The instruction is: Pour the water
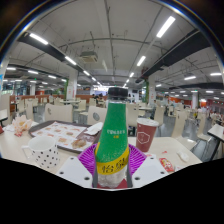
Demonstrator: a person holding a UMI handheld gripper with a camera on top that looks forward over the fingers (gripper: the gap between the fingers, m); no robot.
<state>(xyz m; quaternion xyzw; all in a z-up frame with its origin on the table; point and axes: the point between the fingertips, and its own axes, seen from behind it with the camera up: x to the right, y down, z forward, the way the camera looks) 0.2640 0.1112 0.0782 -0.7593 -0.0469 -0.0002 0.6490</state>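
Observation:
A green plastic bottle (113, 135) with a black cap and a yellow label band stands upright between my fingers. My gripper (113, 165) is shut on the bottle, both purple pads (88, 160) pressing its lower body on either side. A red paper cup (146, 133) stands on the white table (180, 152) just beyond the right finger. The bottle's base is hidden below the fingers.
A patterned tray or placemat (68, 136) lies on the table to the left, with a white dotted object (42, 152) nearer me. Behind stretches a canteen hall with many tables, chairs and ceiling strip lights.

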